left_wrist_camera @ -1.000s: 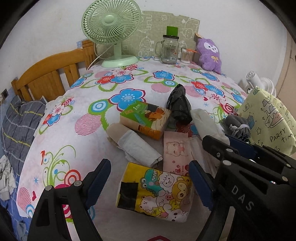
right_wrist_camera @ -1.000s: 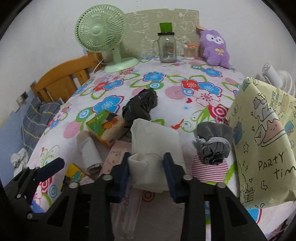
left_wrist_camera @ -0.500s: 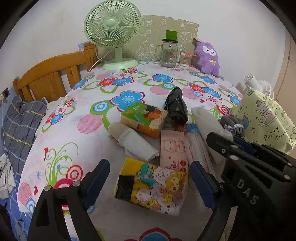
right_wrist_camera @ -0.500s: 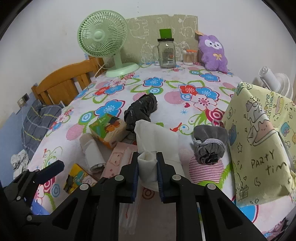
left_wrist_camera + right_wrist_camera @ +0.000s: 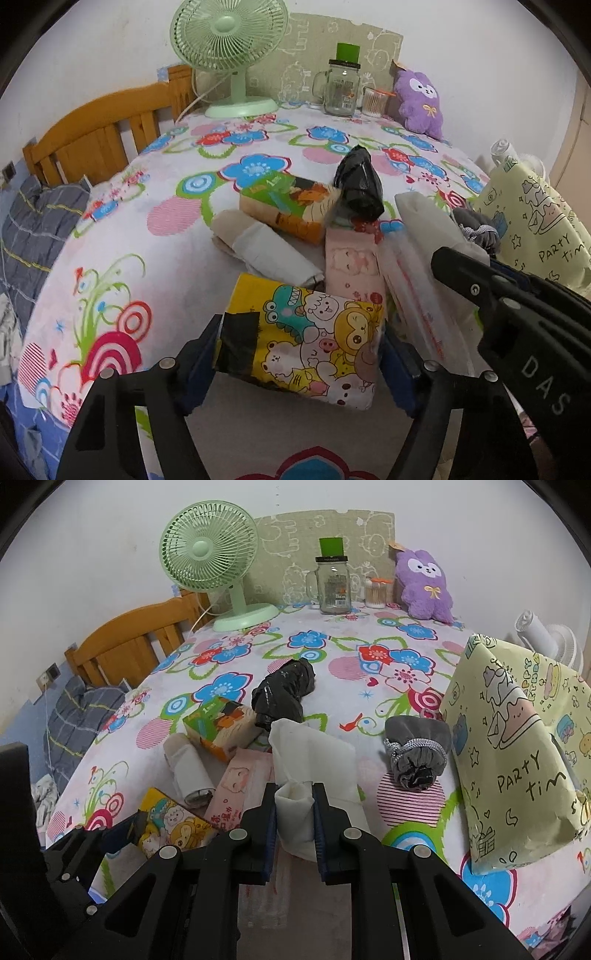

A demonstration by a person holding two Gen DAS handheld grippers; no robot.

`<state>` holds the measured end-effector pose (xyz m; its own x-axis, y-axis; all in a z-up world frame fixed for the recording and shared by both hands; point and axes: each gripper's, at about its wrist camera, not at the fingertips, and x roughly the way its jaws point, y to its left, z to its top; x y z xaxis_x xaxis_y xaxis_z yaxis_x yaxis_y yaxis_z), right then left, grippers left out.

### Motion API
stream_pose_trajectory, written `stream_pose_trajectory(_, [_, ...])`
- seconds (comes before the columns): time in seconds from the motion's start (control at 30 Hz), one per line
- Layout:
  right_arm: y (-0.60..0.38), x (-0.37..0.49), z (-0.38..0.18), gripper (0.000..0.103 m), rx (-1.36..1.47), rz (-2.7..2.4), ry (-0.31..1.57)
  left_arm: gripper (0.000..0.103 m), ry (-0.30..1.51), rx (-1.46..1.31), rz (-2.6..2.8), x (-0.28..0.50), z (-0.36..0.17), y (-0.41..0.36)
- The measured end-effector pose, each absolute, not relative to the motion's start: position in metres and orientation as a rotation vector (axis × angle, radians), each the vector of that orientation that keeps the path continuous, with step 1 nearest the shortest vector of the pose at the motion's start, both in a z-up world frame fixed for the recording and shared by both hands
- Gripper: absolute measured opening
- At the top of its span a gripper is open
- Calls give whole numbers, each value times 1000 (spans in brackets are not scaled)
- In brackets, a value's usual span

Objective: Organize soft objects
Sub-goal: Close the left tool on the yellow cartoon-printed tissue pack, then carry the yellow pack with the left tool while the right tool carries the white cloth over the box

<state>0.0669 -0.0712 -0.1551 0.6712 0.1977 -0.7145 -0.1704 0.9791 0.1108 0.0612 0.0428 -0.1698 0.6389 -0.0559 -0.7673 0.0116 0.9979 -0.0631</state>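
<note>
Jaws of our left gripper (image 5: 299, 354) are closing around the cartoon pack (image 5: 303, 339) lying on the table (image 5: 177, 258), so we centre it, while our right gripper (image 5: 294, 812) pinches the white pouch (image 5: 310, 760) firmly.

Wall (image 5: 92, 554): plain white
Headboard (image 5: 92, 136): orange wood, slatted
Table (image 5: 347, 698): floral cloth
Fan (image 5: 210, 554): green, against wall

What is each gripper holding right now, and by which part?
The right gripper is shut on the near end of the white pouch. The left gripper is closing around the cartoon tissue pack, pads at its short ends.
</note>
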Motion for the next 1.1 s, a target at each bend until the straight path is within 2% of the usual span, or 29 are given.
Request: stream_pose_trajectory(1.1, [-105, 66, -68, 20, 30, 223, 679, 78, 691, -34, -38, 67, -73, 3])
